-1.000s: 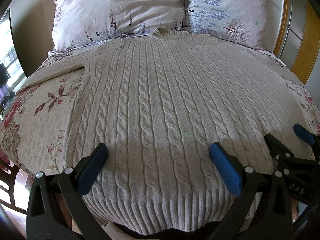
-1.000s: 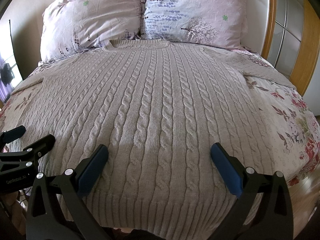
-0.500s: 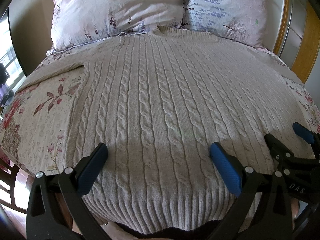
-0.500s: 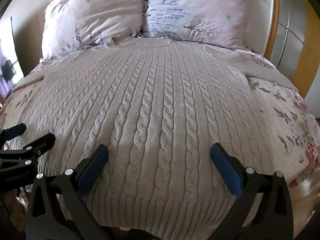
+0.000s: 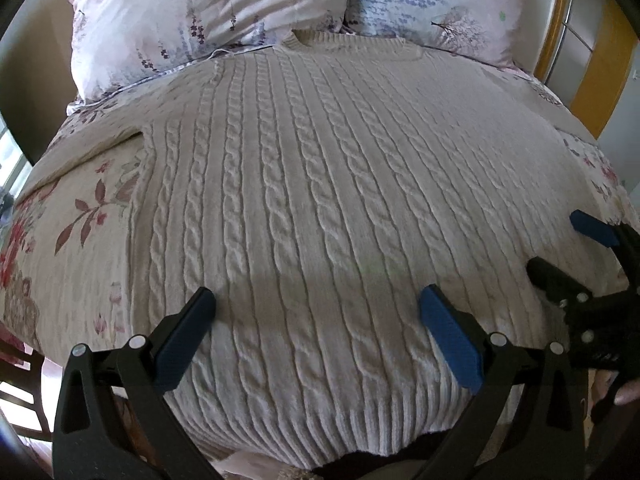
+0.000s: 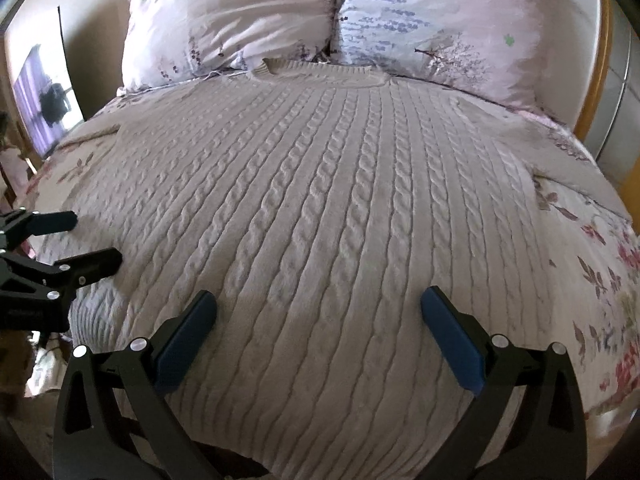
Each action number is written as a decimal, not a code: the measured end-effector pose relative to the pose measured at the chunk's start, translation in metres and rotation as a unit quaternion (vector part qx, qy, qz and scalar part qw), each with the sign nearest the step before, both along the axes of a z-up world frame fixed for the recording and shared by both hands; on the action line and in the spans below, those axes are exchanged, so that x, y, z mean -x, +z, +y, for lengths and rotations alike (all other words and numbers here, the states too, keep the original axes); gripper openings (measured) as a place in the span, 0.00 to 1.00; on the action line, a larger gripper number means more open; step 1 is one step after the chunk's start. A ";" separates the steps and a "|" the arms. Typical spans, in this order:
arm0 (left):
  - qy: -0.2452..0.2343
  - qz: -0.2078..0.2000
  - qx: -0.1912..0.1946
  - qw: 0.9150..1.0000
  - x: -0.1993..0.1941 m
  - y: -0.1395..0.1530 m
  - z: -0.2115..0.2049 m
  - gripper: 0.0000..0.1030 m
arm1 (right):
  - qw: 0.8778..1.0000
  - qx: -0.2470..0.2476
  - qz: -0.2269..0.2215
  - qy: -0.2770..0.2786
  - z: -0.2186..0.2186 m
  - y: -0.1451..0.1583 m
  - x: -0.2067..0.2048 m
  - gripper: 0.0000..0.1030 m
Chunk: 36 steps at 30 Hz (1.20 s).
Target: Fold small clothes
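As I've pushed both tools closer over the sweater [image 5: 320,200], flat below the pillows [image 6: 320,20], left gripper [image 5: 316,328] and right gripper [image 6: 318,328] hover spread wide, gripping nothing; folding hasn't started.

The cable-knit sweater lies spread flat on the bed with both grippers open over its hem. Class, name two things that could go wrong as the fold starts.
1. The sweater is thick and its ribbed hem hangs at the bed's edge; the open left gripper may pinch only the top layer.
2. The collar touches the pillows; folding upward could bunch fabric there, and uneven lifting by the right gripper might skew the fold.
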<state>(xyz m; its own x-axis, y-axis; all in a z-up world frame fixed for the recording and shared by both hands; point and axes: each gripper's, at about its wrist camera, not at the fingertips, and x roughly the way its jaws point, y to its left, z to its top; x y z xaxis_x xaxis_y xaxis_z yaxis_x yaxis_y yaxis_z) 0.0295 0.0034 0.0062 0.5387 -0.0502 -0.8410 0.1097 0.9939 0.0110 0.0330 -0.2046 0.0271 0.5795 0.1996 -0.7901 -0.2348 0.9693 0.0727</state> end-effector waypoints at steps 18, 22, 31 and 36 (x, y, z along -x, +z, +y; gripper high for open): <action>-0.019 -0.114 0.025 0.993 -0.117 0.063 0.010 0.98 | 0.852 -0.287 0.048 -0.435 -0.299 -0.015 -0.117 0.48; -0.023 -0.091 0.026 0.995 -0.146 0.048 0.008 0.98 | 0.825 -0.298 0.066 -0.476 -0.323 -0.031 -0.128 0.47; -0.012 -0.078 0.099 0.992 -0.173 0.022 0.025 0.98 | 0.809 -0.288 0.042 -0.511 -0.339 -0.037 -0.139 0.30; -0.009 -0.074 0.138 0.988 -0.180 0.015 0.033 0.98 | 0.817 -0.263 0.032 -0.512 -0.342 -0.038 -0.138 0.11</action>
<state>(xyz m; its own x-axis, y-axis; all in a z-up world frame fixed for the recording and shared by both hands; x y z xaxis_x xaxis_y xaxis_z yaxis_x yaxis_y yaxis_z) 0.2094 0.0367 0.0212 0.6522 -0.2768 -0.7057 0.1448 0.9593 -0.2425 0.1707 -0.5467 -0.0108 0.6162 -0.0427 -0.7864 0.7009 0.4852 0.5229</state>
